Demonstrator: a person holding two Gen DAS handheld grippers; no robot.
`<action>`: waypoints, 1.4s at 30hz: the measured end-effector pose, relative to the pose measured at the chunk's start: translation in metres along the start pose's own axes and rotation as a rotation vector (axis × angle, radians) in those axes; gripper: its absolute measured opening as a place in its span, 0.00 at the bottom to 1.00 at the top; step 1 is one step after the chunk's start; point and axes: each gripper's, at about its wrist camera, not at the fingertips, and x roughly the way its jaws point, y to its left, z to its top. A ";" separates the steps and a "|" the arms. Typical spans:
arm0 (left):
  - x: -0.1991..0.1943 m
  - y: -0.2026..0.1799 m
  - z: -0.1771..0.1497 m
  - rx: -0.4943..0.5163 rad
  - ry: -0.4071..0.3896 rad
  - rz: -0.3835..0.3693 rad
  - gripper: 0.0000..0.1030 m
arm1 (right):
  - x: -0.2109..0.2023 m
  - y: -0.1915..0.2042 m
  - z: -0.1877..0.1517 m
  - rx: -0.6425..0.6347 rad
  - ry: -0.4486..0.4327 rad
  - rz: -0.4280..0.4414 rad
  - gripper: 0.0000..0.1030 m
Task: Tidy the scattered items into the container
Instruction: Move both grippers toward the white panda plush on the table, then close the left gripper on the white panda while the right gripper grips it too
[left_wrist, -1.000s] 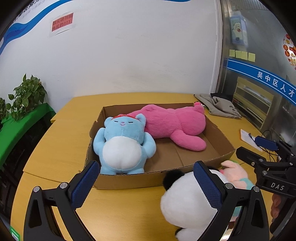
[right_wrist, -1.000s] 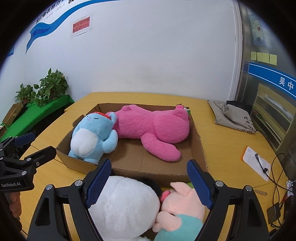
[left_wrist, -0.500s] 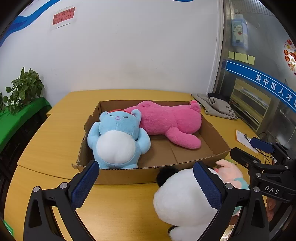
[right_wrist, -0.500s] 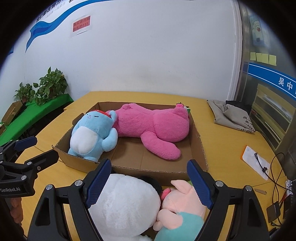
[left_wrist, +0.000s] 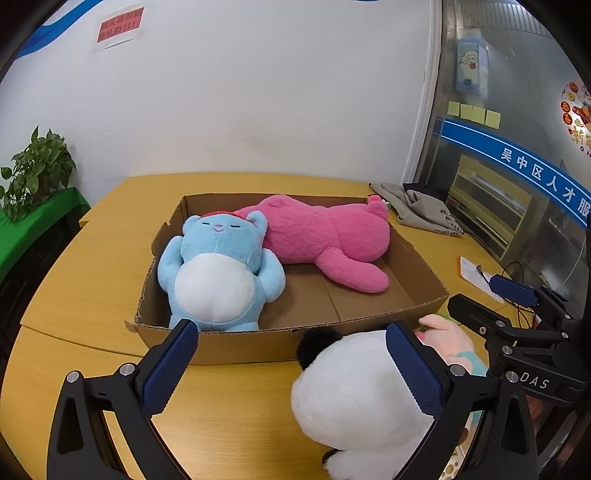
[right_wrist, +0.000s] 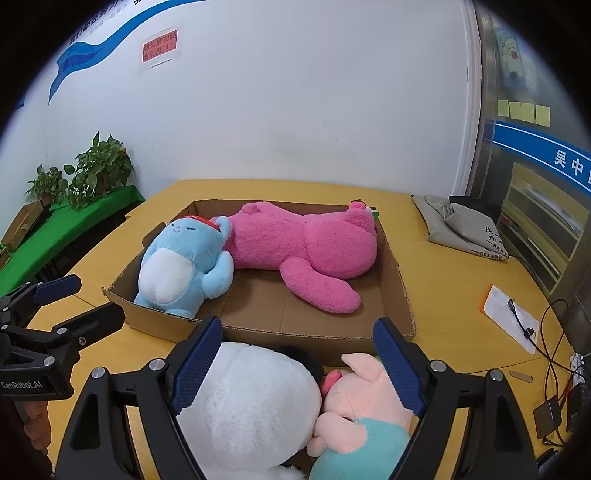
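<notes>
Both the left gripper (left_wrist: 291, 354) and right gripper (right_wrist: 297, 354) stand wide open, holding nothing, over a fluffy white toy (right_wrist: 243, 406) (black ear) beside the box (right_wrist: 321, 336).

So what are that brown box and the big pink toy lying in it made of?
The box looks like plain brown corrugated cardboard, matte: its cut rim shows a wavy, ragged edge and the floor shows folded flaps. The pink toy looks like a soft stuffed plush with short fuzzy pile, no shine; the exact fabric can't be told from here.
</notes>
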 end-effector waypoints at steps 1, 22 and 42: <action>0.001 0.000 0.000 -0.004 0.003 -0.008 1.00 | 0.000 -0.001 0.000 0.001 0.002 -0.003 0.81; 0.031 0.000 -0.025 -0.057 0.098 -0.150 1.00 | 0.012 -0.011 -0.014 -0.025 0.012 0.014 0.81; 0.081 -0.007 -0.048 -0.078 0.251 -0.346 0.88 | 0.033 -0.030 -0.042 -0.073 0.101 0.119 0.81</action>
